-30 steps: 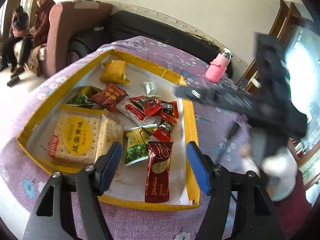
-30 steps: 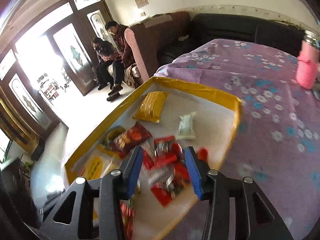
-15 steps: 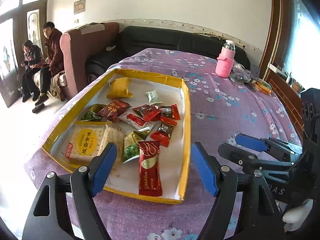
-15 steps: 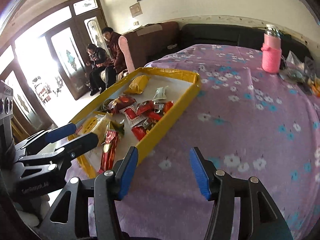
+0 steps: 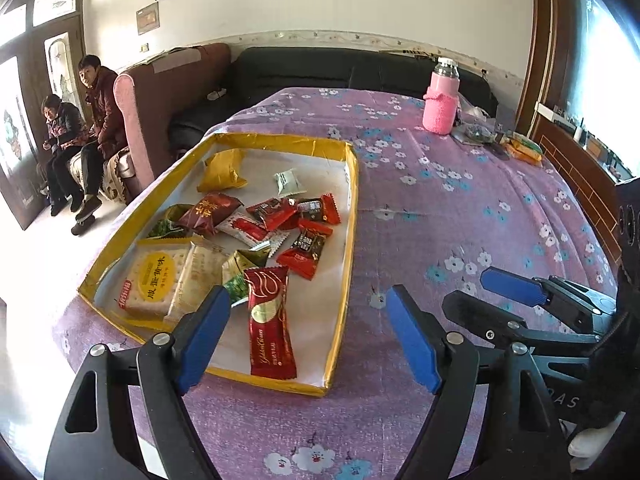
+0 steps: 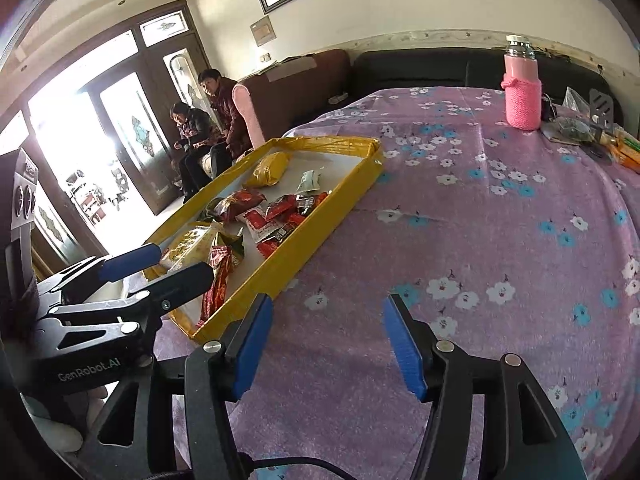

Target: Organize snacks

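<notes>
On top of the purple flowered cloth (image 5: 460, 216) sits a yellow tray (image 5: 349, 240) full of snacks (image 5: 280, 220). Behind it stands a pink bottle (image 5: 440, 110). Both the left gripper (image 5: 308, 336) and the right gripper (image 6: 328, 344) hang near the tray's front corner, jaws wide apart, holding nothing. 1 long red packet (image 5: 269, 320) lies nearest the left gripper.

Shallow yellow-rimmed cardboard tray (image 5: 349, 216) on purple floral tablecloth (image 5: 460, 208): raised rim blocks low sideways entry, top open. Near half of tray crowded with wrapped snacks, long dark-red wrapper (image 5: 269, 320) nearest near rim. Far part roomier: yellow packet (image 5: 222, 169) and small white packet (image 5: 289, 182) lie apart, bare liner between. Cloth right of tray bare up to pink knit-sleeved bottle (image 5: 440, 105) and small clutter (image 5: 500, 142) at far right edge.
</notes>
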{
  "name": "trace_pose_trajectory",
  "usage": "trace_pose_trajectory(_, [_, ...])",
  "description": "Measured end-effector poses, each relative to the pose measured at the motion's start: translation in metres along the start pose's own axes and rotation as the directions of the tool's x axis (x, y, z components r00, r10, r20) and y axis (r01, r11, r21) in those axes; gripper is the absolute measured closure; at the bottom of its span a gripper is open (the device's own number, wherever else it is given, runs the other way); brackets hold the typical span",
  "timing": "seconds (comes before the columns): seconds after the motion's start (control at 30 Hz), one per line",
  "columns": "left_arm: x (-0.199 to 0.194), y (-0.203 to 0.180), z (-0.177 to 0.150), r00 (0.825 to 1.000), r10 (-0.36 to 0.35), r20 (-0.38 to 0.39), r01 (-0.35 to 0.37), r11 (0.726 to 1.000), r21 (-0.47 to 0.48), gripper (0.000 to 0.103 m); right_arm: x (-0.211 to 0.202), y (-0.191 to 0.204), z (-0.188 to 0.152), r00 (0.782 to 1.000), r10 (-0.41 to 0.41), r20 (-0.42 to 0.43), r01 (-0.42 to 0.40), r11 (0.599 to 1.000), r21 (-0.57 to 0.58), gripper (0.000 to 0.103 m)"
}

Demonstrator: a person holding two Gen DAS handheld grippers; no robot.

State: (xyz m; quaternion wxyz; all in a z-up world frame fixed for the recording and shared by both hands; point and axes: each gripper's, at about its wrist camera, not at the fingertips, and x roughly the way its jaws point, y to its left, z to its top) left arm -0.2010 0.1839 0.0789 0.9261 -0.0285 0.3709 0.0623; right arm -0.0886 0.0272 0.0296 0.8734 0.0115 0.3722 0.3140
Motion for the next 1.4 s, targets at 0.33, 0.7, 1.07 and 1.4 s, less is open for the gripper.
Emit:
trace_pose_trajectory(0.33, [-0.025,0.005,0.004,0.986,0.071,0.148,-0.066,0.997,-0.041,0.023,-0.001,0.000,-0.004,1.000,-0.024,0.004,0.024,1.000,-0.008,0.043])
trace_pose_trajectory(0.7, [-0.087,0.029,0.002,0.862,0.296,0.411,-0.255,0.955,-0.151,0.000,-0.012,0.037,-0.003,0.998,-0.030,0.061,0.037,0.992,-0.121,0.040])
trace_pose_trajectory(1.07, [-0.039,0.043,-0.003,0.951,0.242,0.191,-0.208,0.961,-0.181,0.000,0.002,0.053,-0.014,1.000,-0.019,0.014,0.021,0.986,-0.167,0.038])
trace_pose_trajectory(1.4, [-0.021,0.041,-0.009,0.978,0.181,0.105,-0.164,0.974,-0.155,0.000,0.017,0.067,-0.021,0.999,-0.019,-0.026,0.013,0.979,-0.205,0.038])
